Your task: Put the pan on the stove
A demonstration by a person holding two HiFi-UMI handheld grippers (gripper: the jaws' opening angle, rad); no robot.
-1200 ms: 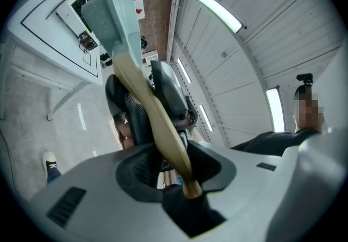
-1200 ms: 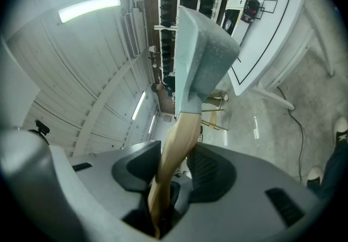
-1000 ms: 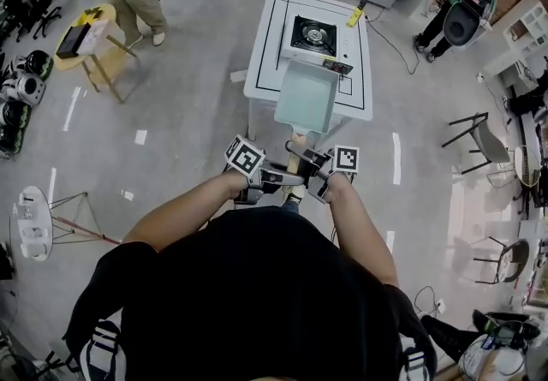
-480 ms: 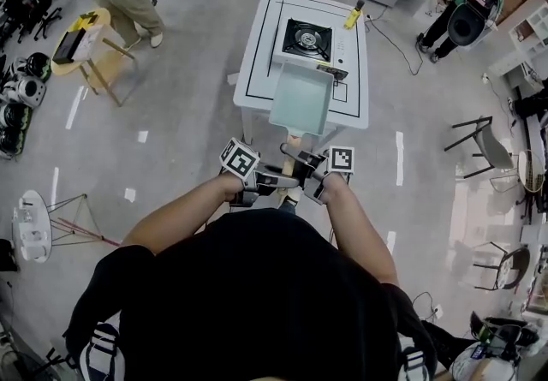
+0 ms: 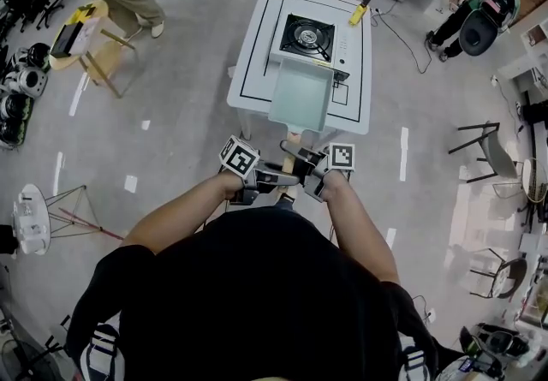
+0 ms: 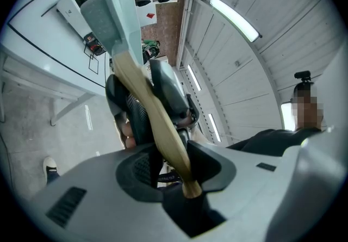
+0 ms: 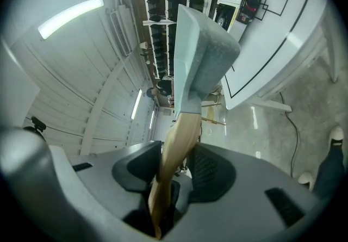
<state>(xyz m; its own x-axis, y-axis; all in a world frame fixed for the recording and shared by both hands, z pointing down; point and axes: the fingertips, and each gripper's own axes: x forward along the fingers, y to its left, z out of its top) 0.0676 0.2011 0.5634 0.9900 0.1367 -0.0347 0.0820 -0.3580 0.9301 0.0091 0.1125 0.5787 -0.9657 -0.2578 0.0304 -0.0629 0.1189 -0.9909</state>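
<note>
The small print on the stove's [image 5: 308,35] front panel is too fine for me to read. The only clear markings are the black-and-white square patterns on my two gripper cubes, and black lines drawn on the white table [image 5: 254,71].

My left gripper [image 5: 288,179] is clamped on the pan's wooden handle [image 6: 157,121]. In the left gripper view the handle runs down between the two dark pads and both press against it. My right gripper [image 5: 292,151] grips the same handle from the other side. Its jaws have just been closing a little tighter, and in the right gripper view the wood sits pinched between them. Both grippers point level at the handle, facing each other.

The pan [image 5: 300,95], pale green and rectangular, reaches out from the handle over the near half of the table. Its far edge is just beside the stove's front, not on the burner.

I count one pan, one stove with one burner, one table, two grippers and two marker cubes.
</note>
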